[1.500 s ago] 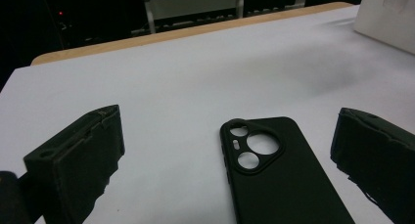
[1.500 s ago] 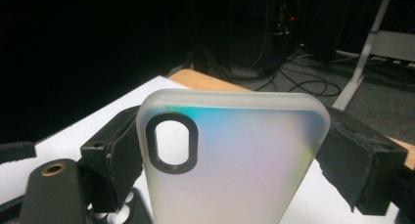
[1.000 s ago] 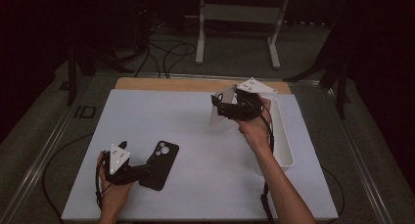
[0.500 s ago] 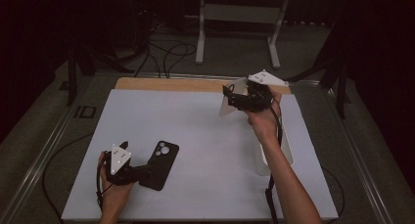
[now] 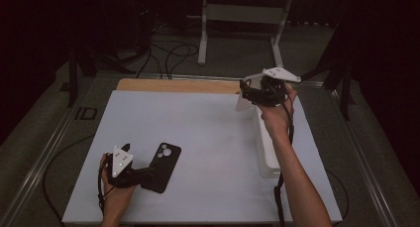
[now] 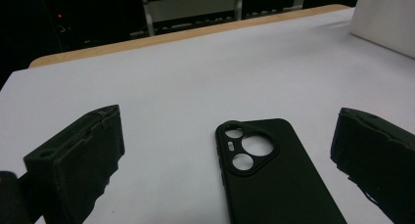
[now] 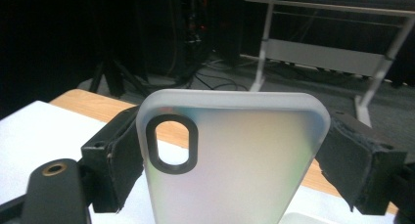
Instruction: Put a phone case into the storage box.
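While the frosted white phone case [image 7: 230, 160] is held clamped across its width by the right gripper [image 5: 250, 95] above the far end of the white tray [image 5: 267, 160], not yet set down, the black phone case [image 6: 274, 175] lies ungripped on the white table [image 5: 208, 138] between the wide-open jaws of the left gripper [image 5: 148, 173].

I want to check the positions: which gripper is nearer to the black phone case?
Left. The left gripper is at the black phone case, jaws open on either side of it. The right gripper is far across the table, holding a translucent phone case.

Dim room with black surroundings, the white table [image 5: 208, 138] lit from above (soft shadows, slightly grainy, close jaws blurred).
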Tool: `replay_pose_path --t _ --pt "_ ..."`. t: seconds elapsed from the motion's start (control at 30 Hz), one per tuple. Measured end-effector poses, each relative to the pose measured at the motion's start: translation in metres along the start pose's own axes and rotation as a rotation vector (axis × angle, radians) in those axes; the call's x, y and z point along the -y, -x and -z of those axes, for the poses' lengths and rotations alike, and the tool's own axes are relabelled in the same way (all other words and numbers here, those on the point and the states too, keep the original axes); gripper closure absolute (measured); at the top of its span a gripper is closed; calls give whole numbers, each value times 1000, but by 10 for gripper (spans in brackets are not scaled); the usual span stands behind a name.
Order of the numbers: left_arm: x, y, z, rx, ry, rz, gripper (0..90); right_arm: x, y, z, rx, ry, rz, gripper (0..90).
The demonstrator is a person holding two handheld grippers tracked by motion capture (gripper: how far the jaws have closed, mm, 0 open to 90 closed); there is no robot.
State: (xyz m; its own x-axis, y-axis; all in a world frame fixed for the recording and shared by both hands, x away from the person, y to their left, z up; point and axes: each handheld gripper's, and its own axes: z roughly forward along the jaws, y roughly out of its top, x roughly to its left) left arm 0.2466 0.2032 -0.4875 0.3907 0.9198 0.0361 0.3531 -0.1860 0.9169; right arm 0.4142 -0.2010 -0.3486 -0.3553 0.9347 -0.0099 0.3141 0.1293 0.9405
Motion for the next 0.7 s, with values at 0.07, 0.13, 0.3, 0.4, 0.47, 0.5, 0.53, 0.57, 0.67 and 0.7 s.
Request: replay_pose_path --t 0.07,0.13,0.3,0.4,0.47,0.5,0.53,0.57,0.67,0.7 --pt "0 0 0 -1 -1 1 3 0 5 0 13 -4 -9 169" --pt "0 0 0 0 0 1 3 0 7 -1 21 -8 -11 169" --pt "0 -1 0 4 -1 7 3 2 20 -1 82 -15 -40 168" --pt "0 0 -1 7 -2 7 3 1 25 0 100 -17 -40 168" --pt "0 0 -1 6 -2 5 2 1 29 -1 113 -20 -35 168" --pt "0 0 -1 6 -3 5 2 1 29 -1 113 -20 -35 168" --pt "0 0 -1 5 -1 6 3 0 32 -1 126 -24 -37 168" --pt "0 0 0 3 -1 5 3 0 33 -1 130 -26 -35 168" --pt "0 0 0 2 3 9 3 0 37 -3 151 -39 -23 168" --pt "0 0 0 2 3 9 3 0 37 -3 151 -39 -23 168"
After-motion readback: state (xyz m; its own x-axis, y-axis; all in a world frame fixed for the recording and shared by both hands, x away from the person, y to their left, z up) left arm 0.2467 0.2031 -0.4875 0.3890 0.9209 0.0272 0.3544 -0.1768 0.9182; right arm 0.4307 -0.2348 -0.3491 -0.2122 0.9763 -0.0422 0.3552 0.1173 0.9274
